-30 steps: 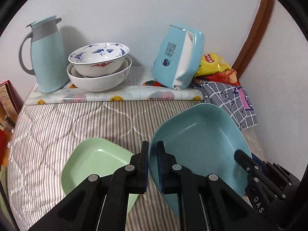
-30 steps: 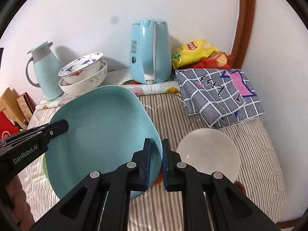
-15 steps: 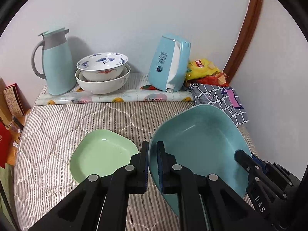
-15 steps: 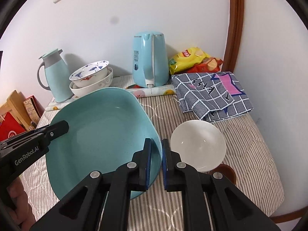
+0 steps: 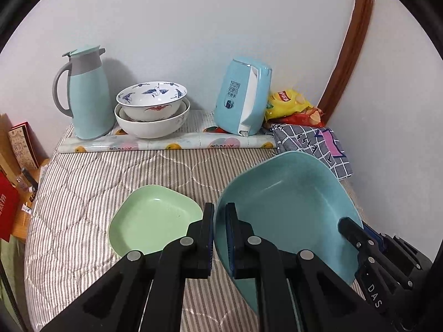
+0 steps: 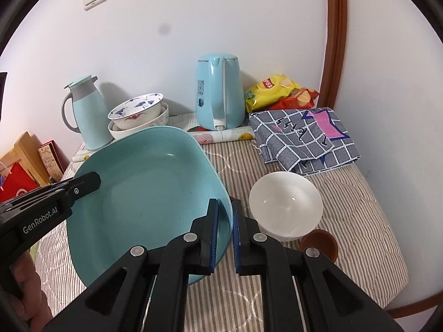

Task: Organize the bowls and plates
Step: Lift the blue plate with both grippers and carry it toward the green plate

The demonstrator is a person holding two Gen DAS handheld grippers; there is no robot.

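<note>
"GenRobot.AI" on left claw [image 5: 219, 228], "DAS" on right claw [image 6: 224, 222] — both pinching opposite rims of the teal plate [image 6: 144, 188], held above the striped quilted counter [image 5: 116, 174] by a white wall [image 5: 193, 22].

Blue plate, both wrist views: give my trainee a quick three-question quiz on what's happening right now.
1. True or false: both grippers are clamped on the rim of the blue plate.
2. Which dish lies on the cloth just left of the blue plate in the left wrist view?
A. a green plate
B. a red plate
C. a glass cup
3. Fill in: in the right wrist view, the dish just right of the right gripper is a plain ____ bowl.

Key
1. True. The left gripper and the right gripper each pinch an opposite edge of it.
2. A, the green plate.
3. White: the white bowl stands upright on the striped cloth.
</note>
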